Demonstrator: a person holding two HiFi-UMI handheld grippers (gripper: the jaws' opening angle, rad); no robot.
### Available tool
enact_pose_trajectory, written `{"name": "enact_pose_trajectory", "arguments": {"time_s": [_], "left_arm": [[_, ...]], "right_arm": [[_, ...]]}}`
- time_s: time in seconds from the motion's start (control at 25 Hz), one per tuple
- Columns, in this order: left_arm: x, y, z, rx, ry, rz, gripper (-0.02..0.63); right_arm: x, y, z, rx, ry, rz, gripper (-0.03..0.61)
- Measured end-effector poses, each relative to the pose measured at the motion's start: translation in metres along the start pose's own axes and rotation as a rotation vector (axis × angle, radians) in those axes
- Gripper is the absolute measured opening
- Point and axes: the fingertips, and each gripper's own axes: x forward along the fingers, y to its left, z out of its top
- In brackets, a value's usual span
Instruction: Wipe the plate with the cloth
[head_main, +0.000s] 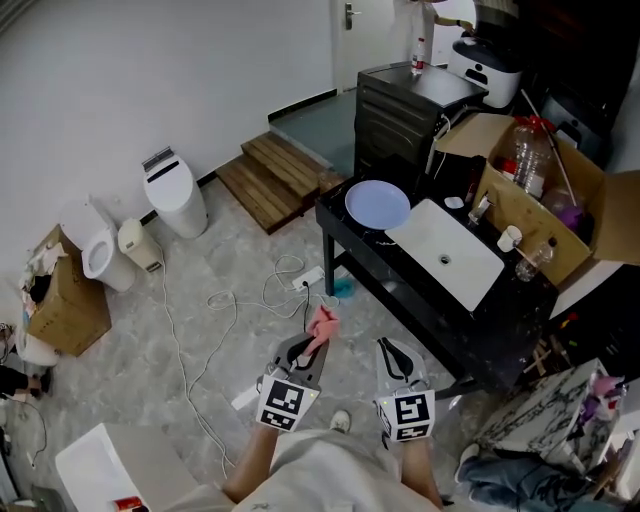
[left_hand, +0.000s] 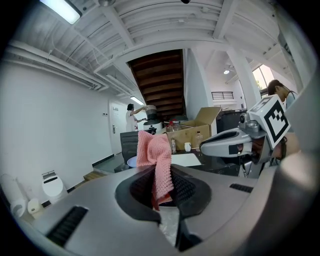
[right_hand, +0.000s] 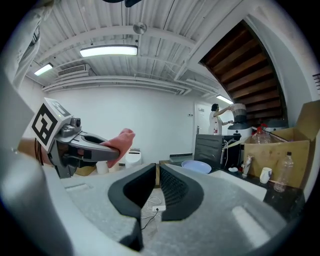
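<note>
A pale blue plate (head_main: 378, 204) lies on the left end of a black table (head_main: 340, 222), and it also shows far off as the plate (right_hand: 196, 166) in the right gripper view. A pink knitted cloth (head_main: 322, 324) sticks up from my left gripper (head_main: 312, 346), which is shut on it; the cloth (left_hand: 156, 165) hangs between the pads. My right gripper (head_main: 396, 352) is shut with nothing in it, its jaws nearly touching at the tips (right_hand: 156, 175). Both grippers hover over the floor, short of the table's near side.
A white sink basin (head_main: 446, 252) sits beside the plate. Cardboard box (head_main: 545, 190) with bottles stands behind it. White cables and a power strip (head_main: 306, 278) lie on the floor by the table leg. A toilet (head_main: 100, 245) and bin (head_main: 175, 194) stand at the left wall.
</note>
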Motion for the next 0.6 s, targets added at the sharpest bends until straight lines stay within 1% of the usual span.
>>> {"name": "enact_pose_trajectory", "arguments": {"time_s": [0.28, 0.6], "left_arm": [[0.014, 0.001, -0.007, -0.014, 0.043, 0.035, 0.032], [0.034, 0.005, -0.007, -0.017, 0.055, 0.023, 0.032]], "right_arm": [[0.013, -0.016, -0.003, 0.040, -0.002, 0.043, 0.026], [0.027, -0.026, -0.006, 0.058, 0.009, 0.053, 0.026]]}}
